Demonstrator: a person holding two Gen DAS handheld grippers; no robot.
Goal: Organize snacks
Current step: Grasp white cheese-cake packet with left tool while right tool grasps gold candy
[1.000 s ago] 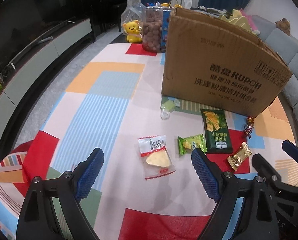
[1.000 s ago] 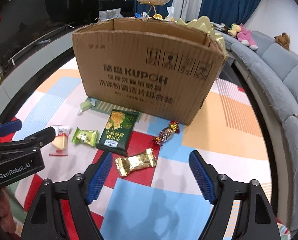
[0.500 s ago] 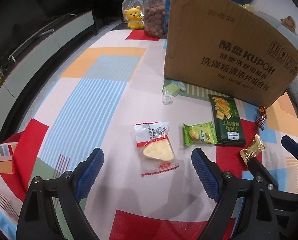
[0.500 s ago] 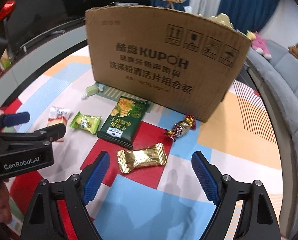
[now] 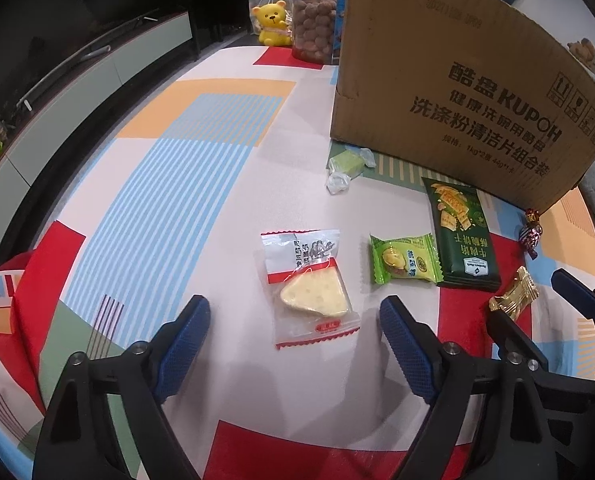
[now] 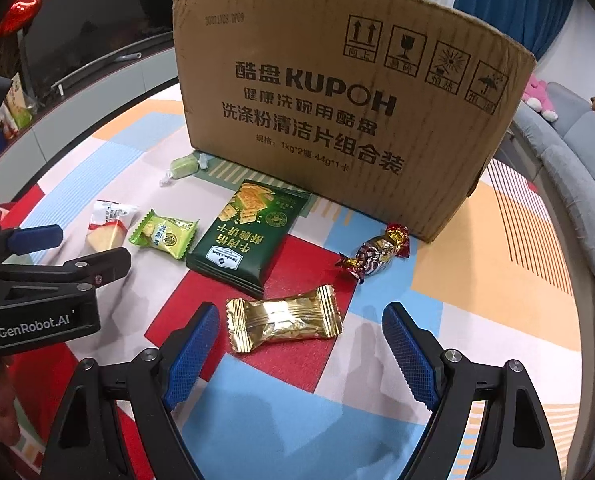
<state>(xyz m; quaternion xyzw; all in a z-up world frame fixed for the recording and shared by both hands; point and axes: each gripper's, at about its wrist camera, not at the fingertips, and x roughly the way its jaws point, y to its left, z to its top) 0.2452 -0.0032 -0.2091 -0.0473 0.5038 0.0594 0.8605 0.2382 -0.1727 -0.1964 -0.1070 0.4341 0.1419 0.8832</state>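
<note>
I see the cardboard box (image 6: 349,120) standing on the colourful table (image 5: 169,184); every snack lies in front of it. Touching its base is the dark green cracker pack (image 6: 249,236), with the cheese packet (image 5: 309,288) and the light green packet (image 6: 163,232) farther out to the box's left. The gold packet (image 6: 283,322) lies near the box's front, between my right gripper's (image 6: 301,344) wide-spread fingers (nothing held). My left gripper (image 5: 295,336) is equally wide around the cheese packet's near end, apart from it. A twisted candy (image 6: 375,258) sits by the box's right corner.
</note>
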